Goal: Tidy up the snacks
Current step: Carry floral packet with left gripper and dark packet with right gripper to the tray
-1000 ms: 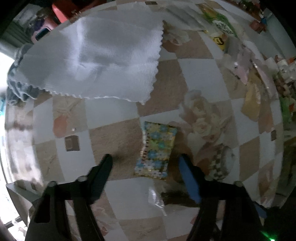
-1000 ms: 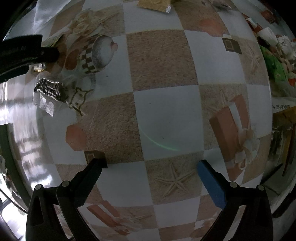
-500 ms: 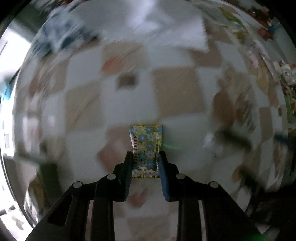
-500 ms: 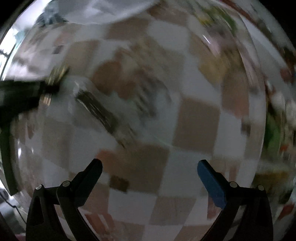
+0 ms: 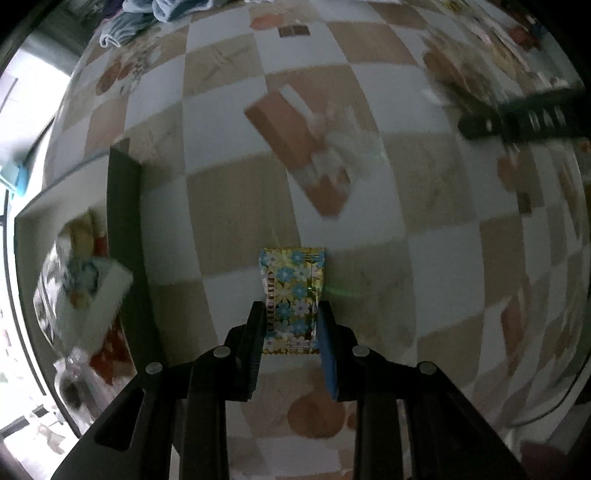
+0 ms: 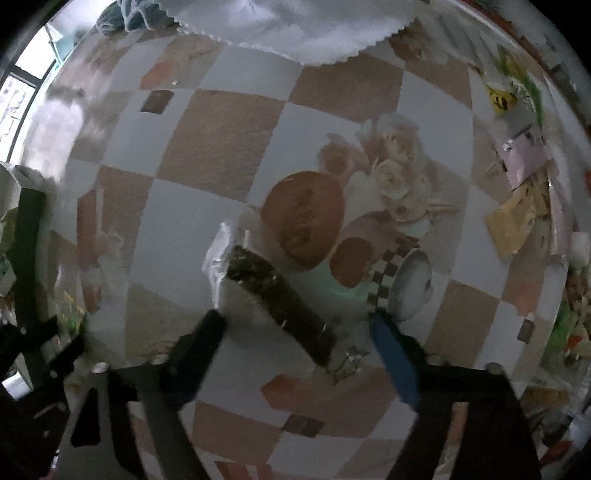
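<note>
1. Pinching a flower-print snack packet (image 5: pixel 291 299) between its fingers, the left gripper (image 5: pixel 291 325) holds it over the checkered table (image 5: pixel 229 206).
2. Left of it, a dark bin wall (image 5: pixel 123 229) with blurred snacks inside.
3. Over to the right gripper (image 6: pixel 295 332): jaws spread wide, a dark wrapped snack bar (image 6: pixel 280 291) lying on the table between them.
4. Far off, a white cloth (image 6: pixel 295 26).

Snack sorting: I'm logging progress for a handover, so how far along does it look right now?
Done: a dark box at the left already holds several packets. In hand: the left gripper has its jaws shut on a flowered snack packet, apparently heading for that box. Left: the open right gripper hovers over a dark wrapped snack, and more packets lie at the table's right edge.
</note>
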Tool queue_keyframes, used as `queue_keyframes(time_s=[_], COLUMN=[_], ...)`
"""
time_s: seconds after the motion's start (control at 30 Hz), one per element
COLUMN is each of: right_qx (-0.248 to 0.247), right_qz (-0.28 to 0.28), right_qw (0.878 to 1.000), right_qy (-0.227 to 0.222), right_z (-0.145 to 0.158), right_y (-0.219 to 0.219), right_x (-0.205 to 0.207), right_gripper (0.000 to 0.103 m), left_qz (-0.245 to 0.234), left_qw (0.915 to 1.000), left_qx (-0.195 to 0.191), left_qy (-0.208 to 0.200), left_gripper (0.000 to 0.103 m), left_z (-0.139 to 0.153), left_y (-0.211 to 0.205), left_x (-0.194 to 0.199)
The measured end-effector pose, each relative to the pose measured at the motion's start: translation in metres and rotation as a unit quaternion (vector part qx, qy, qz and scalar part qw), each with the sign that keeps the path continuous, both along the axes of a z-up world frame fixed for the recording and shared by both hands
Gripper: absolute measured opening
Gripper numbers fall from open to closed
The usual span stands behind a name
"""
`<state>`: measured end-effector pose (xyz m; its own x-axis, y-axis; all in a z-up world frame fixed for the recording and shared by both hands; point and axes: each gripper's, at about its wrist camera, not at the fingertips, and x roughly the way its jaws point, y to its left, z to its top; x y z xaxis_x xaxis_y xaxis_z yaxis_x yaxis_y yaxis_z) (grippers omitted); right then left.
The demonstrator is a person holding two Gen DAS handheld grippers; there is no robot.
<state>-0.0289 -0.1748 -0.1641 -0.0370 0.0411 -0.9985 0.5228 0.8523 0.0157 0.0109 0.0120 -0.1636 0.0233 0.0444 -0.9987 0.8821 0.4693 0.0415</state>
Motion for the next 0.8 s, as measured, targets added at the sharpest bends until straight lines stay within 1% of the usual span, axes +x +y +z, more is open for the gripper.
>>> queue_keyframes(time_s=[0.03,0.07,0.17,0.3,0.33,0.43,0.47,0.53,0.57,0.67,0.73,0.77,0.8], right_qx=[-0.003,-0.001,0.029,0.069,0.082,0.117,0.132,0.152,0.159,0.172,0.172,0.170,0.168], right_qz=[0.000,-0.004,-0.035,-0.083,-0.098,-0.147,-0.167,-0.196,-0.208,-0.228,-0.229,-0.227,-0.223], right_qw=[1.000,1.000,0.999,0.994,0.992,0.982,0.977,0.968,0.965,0.958,0.958,0.959,0.960], right_qy=[0.002,0.004,0.003,0.011,0.012,0.018,0.020,0.023,0.024,0.023,0.022,0.022,0.020], right_z=[0.002,0.003,0.004,0.002,0.002,-0.001,-0.002,-0.004,-0.004,0.001,0.005,0.008,0.012], right_y=[0.005,0.009,0.023,0.055,0.063,0.082,0.089,0.097,0.101,0.115,0.127,0.131,0.134], right_x=[-0.001,-0.003,-0.020,-0.058,-0.067,-0.095,-0.104,-0.119,-0.124,-0.135,-0.144,-0.142,-0.140], right_gripper=[0.055,0.047,0.046,0.046,0.046,0.046,0.046,0.046,0.046,0.046,0.046,0.046,0.046], left_qz=[0.001,0.003,0.005,-0.001,-0.001,0.005,0.004,0.000,-0.003,-0.011,-0.014,-0.015,-0.015], left_qw=[1.0000,1.0000,0.9999,0.9999,0.9999,0.9996,0.9996,0.9996,0.9996,0.9996,0.9995,0.9995,0.9995], left_qx=[0.002,0.004,0.007,0.004,0.004,0.004,0.005,0.004,0.004,-0.003,-0.010,-0.014,-0.017], left_qy=[0.003,0.005,0.010,0.014,0.016,0.028,0.029,0.027,0.027,0.027,0.025,0.023,0.021], left_gripper=[0.030,0.030,0.030,0.030,0.030,0.030,0.030,0.030,0.030,0.030,0.030,0.030,0.030], left_z=[-0.001,-0.001,-0.001,0.000,0.000,0.001,0.001,0.004,0.004,0.014,0.022,0.027,0.032], left_y=[0.006,0.010,0.022,0.040,0.047,0.056,0.044,0.045,0.029,0.035,0.037,0.036,0.034], left_x=[-0.002,-0.003,-0.005,-0.008,-0.010,0.003,0.005,0.008,0.012,0.019,0.020,0.023,0.013])
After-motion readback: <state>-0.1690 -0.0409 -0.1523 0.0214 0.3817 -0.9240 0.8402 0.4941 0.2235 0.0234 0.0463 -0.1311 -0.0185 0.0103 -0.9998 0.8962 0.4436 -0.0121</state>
